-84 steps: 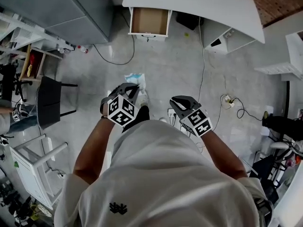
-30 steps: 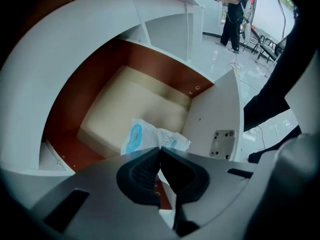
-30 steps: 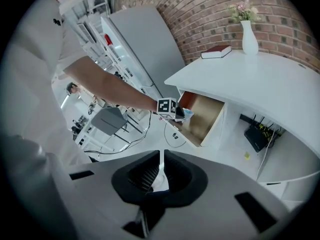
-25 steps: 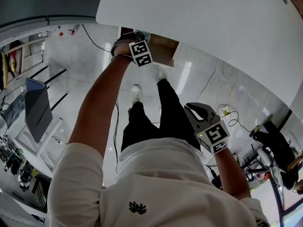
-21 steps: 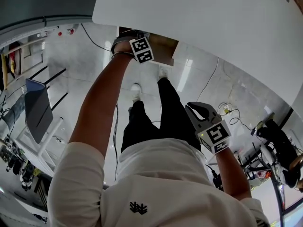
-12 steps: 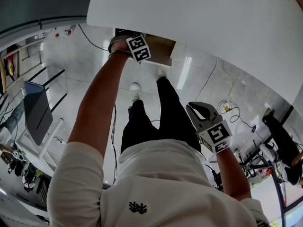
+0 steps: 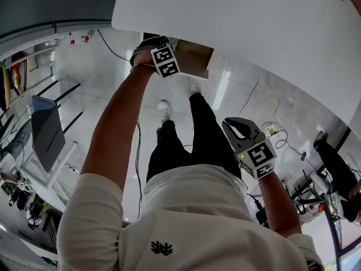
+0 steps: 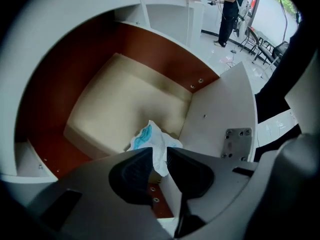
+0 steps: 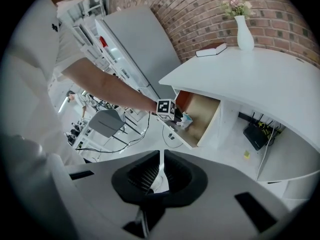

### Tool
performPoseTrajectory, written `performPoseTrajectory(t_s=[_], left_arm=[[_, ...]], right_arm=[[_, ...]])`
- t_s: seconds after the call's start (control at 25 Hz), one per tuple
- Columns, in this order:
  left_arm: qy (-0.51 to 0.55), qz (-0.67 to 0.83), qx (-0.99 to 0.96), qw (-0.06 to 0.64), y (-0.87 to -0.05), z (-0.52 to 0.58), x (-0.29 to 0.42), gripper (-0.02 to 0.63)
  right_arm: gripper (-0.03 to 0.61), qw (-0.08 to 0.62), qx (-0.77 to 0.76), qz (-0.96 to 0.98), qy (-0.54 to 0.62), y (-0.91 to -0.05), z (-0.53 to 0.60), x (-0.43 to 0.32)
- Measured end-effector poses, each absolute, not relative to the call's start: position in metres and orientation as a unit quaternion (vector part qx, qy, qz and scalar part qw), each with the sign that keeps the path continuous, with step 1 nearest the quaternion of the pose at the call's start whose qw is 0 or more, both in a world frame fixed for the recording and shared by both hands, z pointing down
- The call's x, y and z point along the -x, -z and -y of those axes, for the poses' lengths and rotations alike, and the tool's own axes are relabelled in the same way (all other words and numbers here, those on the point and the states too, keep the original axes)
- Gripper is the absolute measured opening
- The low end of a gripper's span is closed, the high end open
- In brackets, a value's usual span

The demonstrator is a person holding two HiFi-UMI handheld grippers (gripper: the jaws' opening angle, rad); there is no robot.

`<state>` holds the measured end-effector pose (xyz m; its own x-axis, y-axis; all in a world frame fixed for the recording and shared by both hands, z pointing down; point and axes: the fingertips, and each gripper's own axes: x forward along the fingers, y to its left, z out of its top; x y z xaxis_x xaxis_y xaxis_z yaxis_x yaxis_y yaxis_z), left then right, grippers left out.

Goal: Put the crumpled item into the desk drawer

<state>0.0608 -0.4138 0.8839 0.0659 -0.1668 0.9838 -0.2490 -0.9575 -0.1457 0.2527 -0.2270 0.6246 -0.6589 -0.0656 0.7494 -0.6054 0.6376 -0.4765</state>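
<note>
Head view: the left gripper [image 7: 153, 43] is stretched forward to the open desk drawer [image 7: 194, 61] under the white desk [image 7: 254, 27]. The crumpled item is hidden behind its marker cube. The right gripper [image 7: 236, 124] hangs low by the person's hip, well away from the drawer. A grey chair [image 7: 46, 131] stands off to the left.

Left gripper view: the jaws are clamped on the crumpled item [image 8: 150, 140], a white wad with blue print. It sticks out just past the fingertips, above the drawer's beige floor near a front corner. Whether it touches the floor cannot be told. A screwed metal plate [image 8: 237, 141] sits on the white panel to the right, and a person [image 8: 230, 9] stands far behind.

Right gripper view: the jaws are pressed together with nothing between them. Beyond them the crumpled item [image 9: 186, 119] sits at the drawer's front edge, beside the left gripper's cube. A white vase [image 9: 244, 35] and a book [image 9: 211, 49] rest on the desk, before a brick wall [image 9: 200, 14].
</note>
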Motion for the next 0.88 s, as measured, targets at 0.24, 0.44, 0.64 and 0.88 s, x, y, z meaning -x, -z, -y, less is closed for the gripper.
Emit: performPoseTrajectory(t_s=[0.24,0.44,0.64,0.88], left_arm=[[-0.641,0.152,-0.752,0.027,-0.839,0.401,-0.063,0.101],[-0.615,0.167,-0.770,0.037,-0.798,0.377,-0.056,0.100],[-0.590,0.188,-0.784,0.039,-0.753,0.348,-0.041,0.100],[-0.563,0.209,-0.798,0.051,-0.700,0.297,-0.020,0.098]], right_arm=[[0.051,0.369,-0.189,0.837,-0.356,-0.610,0.224,-0.235],[0.051,0.351,-0.196,0.851,-0.338,-0.602,0.212,-0.214],[0.051,0.355,-0.189,0.859,-0.318,-0.586,0.194,-0.188],[0.049,0.341,-0.194,0.871,-0.297,-0.562,0.166,-0.155]])
